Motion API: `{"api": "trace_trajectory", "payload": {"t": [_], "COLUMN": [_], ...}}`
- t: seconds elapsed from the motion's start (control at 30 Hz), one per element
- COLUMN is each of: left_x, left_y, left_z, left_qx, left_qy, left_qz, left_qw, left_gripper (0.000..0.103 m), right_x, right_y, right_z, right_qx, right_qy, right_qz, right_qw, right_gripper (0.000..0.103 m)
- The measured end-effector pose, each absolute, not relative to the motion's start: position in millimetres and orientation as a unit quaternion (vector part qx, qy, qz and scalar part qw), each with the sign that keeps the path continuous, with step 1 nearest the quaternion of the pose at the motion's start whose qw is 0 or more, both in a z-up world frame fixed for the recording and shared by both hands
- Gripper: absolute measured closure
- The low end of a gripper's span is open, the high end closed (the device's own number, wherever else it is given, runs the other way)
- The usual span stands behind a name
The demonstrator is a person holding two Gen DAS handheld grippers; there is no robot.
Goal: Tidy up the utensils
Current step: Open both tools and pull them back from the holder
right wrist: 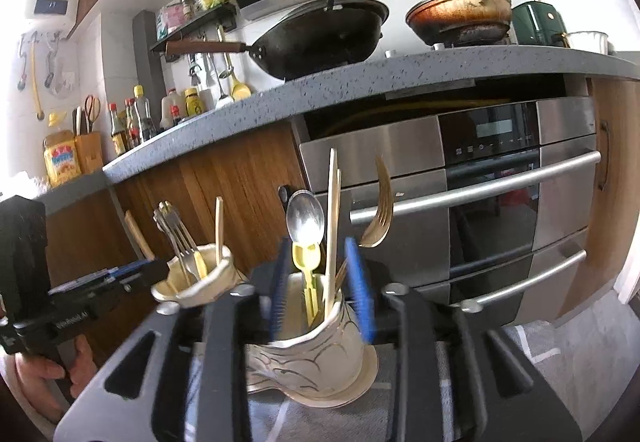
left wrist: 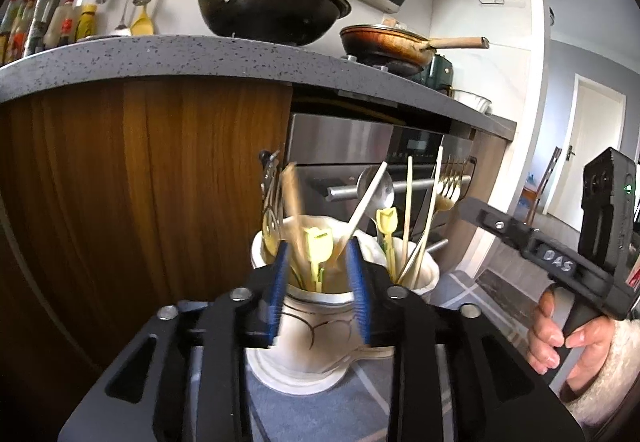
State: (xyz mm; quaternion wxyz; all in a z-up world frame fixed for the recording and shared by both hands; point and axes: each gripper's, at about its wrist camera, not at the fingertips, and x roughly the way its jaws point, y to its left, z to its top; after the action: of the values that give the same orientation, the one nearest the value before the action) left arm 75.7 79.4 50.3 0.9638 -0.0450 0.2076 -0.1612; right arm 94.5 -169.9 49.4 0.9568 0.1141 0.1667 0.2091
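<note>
Left wrist view: left gripper (left wrist: 318,266), jaws spread with nothing pinched, hovers over the near ceramic holder (left wrist: 316,326), where a wooden utensil (left wrist: 294,209) blurs as it drops in. Right wrist view: right gripper (right wrist: 320,282), also spread and empty, frames the second holder (right wrist: 316,346), a gold fork (right wrist: 380,209) falling. Withdraw straight upward, clear of the protruding handles.

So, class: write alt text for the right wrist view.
An open claw frames a cream ceramic holder holding a spoon, chopsticks and a blurred gold fork. A second holder stands left; an oven behind.
</note>
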Motion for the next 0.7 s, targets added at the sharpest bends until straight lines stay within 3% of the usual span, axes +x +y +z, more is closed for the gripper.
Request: {"api": "trace_trajectory", "payload": {"t": [0.17,0.23,0.5,0.6,0.7], "left_x": [59.6,48.6,13.0,5.5,1.3], "left_y": [88.2,91.7,95.3,94.2,90.3], "left_z": [61.8,65.4,67.1,66.0,62.5], "left_qx": [-0.053,-0.053,-0.059,-0.060,-0.048], "left_qy": [0.220,0.224,0.229,0.229,0.228], "left_qz": [-0.148,-0.140,-0.106,-0.099,-0.076], "left_qw": [0.963,0.963,0.966,0.967,0.969], "left_gripper": [0.046,0.031,0.009,0.006,0.005], "right_x": [79.9,73.3,37.2,24.8,15.1], "right_y": [-175.1,-177.1,-178.2,-176.0,-175.7], "right_z": [67.4,69.9,62.9,59.7,59.4], "right_qx": [0.106,0.102,0.089,0.082,0.076], "right_qy": [0.200,0.211,0.244,0.244,0.234], "right_qz": [0.205,0.203,0.199,0.198,0.194], "right_qw": [0.952,0.951,0.945,0.946,0.950], "right_gripper": [0.044,0.034,0.012,0.005,0.005]}}
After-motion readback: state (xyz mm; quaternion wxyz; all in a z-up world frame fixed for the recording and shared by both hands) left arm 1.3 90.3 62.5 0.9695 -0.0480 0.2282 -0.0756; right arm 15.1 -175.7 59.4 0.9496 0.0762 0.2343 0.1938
